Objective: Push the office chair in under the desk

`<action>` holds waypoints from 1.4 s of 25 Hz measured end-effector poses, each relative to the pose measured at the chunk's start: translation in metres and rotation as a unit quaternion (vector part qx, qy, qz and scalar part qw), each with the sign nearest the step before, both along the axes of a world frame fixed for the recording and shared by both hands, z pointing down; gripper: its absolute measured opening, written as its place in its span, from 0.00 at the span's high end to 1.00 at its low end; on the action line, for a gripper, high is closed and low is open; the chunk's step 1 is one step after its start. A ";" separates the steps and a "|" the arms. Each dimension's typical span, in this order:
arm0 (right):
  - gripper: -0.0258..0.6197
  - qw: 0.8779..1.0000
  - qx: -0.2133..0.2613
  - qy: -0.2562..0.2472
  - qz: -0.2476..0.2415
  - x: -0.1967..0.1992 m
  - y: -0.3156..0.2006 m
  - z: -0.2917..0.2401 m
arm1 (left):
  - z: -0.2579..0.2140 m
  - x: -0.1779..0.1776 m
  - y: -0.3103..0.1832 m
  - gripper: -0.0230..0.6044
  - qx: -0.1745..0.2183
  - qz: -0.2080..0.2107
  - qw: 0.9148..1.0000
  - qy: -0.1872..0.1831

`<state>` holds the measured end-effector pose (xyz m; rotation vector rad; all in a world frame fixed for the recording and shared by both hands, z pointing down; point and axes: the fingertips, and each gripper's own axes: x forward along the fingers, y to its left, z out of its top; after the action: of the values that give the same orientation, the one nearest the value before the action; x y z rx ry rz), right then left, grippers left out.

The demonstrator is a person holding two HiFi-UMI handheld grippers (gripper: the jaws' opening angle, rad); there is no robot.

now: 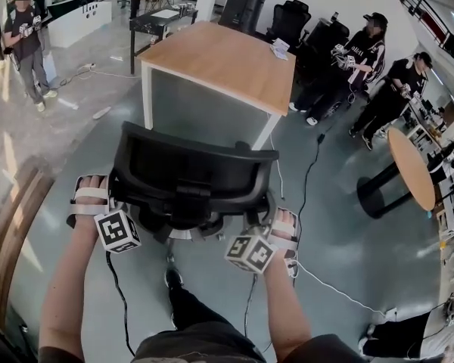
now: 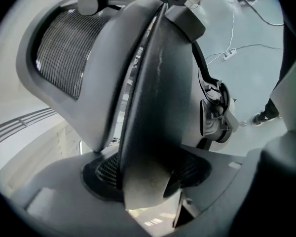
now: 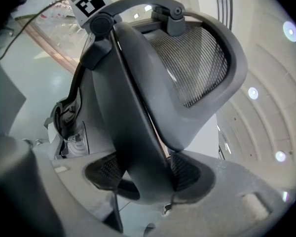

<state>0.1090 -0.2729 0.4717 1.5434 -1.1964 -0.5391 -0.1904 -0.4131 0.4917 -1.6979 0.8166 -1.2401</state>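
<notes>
A black office chair [image 1: 189, 169] stands right in front of me, its mesh back towards me. Ahead of it is the desk [image 1: 227, 55], wooden-topped with white legs, a stretch of floor still between the two. My left gripper [image 1: 123, 205] grips the left edge of the chair back, and my right gripper [image 1: 262, 221] grips the right edge. In the left gripper view the back's frame [image 2: 153, 83] runs down between the jaws of the left gripper [image 2: 148, 181]. The right gripper view shows the same: the frame [image 3: 138, 107] is clamped in the right gripper [image 3: 148, 181].
A small white item [image 1: 280, 49] lies at the desk's far right corner. Black chairs [image 1: 287, 21] stand behind the desk. A cable [image 1: 310, 172] runs over the floor to the right. A round table [image 1: 412, 165] and people [image 1: 363, 51] are at the right, another person [image 1: 26, 36] at the far left.
</notes>
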 end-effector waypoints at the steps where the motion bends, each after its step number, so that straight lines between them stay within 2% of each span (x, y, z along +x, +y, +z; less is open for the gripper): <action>1: 0.56 1.000 0.000 -0.001 0.002 0.000 -0.006 0.001 | 0.001 0.000 -0.006 0.48 0.002 0.001 1.000 -0.001; 8: 0.56 1.000 -0.001 -0.008 0.011 -0.005 -0.042 -0.003 | -0.003 -0.002 -0.046 0.49 0.011 0.023 1.000 -0.004; 23: 0.56 0.999 -0.004 -0.007 0.053 -0.017 -0.142 0.002 | -0.001 0.001 -0.175 0.49 0.009 0.077 0.997 -0.005; 30: 0.56 0.996 -0.005 -0.006 0.092 -0.027 -0.168 0.002 | -0.001 0.006 -0.220 0.49 0.011 0.124 0.992 -0.006; 35: 0.56 0.992 0.004 -0.003 0.124 -0.036 -0.201 0.007 | 0.002 0.008 -0.270 0.49 0.015 0.153 0.988 -0.007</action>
<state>0.0728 -0.4737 0.4785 1.6733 -0.9881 -0.3756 -0.1823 -0.6835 0.4938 -1.7131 0.5387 -1.0227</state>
